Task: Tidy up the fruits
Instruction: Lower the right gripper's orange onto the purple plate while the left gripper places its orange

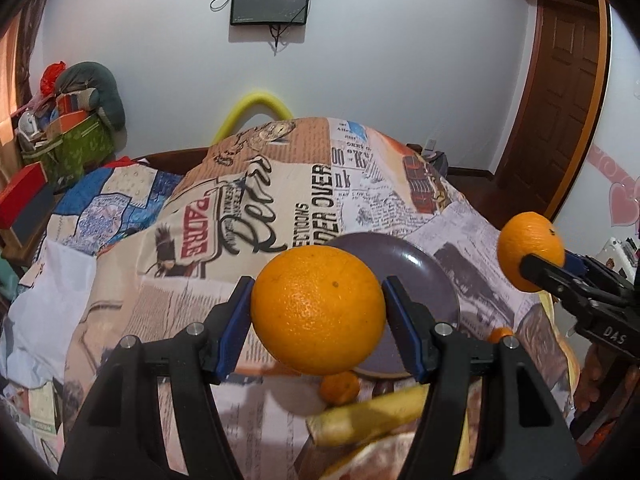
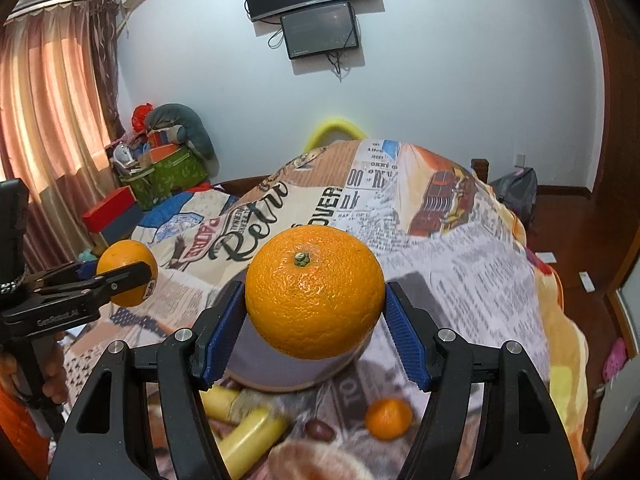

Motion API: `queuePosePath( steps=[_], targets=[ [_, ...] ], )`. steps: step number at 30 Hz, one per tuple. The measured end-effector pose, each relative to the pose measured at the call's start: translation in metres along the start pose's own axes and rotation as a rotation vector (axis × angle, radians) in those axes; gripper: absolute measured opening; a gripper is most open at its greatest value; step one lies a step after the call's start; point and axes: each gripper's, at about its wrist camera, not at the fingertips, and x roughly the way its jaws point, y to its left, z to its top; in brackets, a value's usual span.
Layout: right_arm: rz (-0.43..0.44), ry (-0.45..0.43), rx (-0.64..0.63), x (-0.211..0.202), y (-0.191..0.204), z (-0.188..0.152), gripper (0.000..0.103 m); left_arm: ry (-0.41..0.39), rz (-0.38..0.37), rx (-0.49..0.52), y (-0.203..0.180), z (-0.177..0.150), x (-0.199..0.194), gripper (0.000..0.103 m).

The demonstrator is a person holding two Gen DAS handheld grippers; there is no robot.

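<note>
**Two Oranges Held Up Over the Bed**

The left gripper point(image 1: 318, 308) holds a big orange point(image 1: 318, 310) tight between its two blue pads. This orange fills the middle of the left wrist view. Behind it, a purple plate point(image 1: 436, 276) sits on the bed cover point(image 1: 280, 188), which is printed like old newspapers.

The right gripper point(image 2: 316, 304) holds another orange point(image 2: 314, 292) with its little green stem end facing the camera. It sits in the middle of the right wrist view. The plate point(image 2: 272, 364) shows just under and behind it.

Each gripper can be seen from the other camera too. The right one is at the right edge of the left wrist view, and the left one is at the left edge of the right wrist view, each with its orange.

More fruit lies on the bed at the bottom of the right wrist view: a small orange point(image 2: 388, 418) at the lower right, yellow bananas point(image 2: 248, 436) at the lower left, and a small dark fruit point(image 2: 319, 429) between them. The bananas look blurry.
</note>
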Motion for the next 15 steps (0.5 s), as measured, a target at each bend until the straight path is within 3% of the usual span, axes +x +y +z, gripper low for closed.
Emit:
queuePosePath(
  steps=[15],
  targets=[
    [0.006, 0.079, -0.072, 0.065, -0.008, 0.014, 0.066, 0.053, -0.036, -0.012, -0.003, 0.024, 0.069, 0.064]
  ],
)
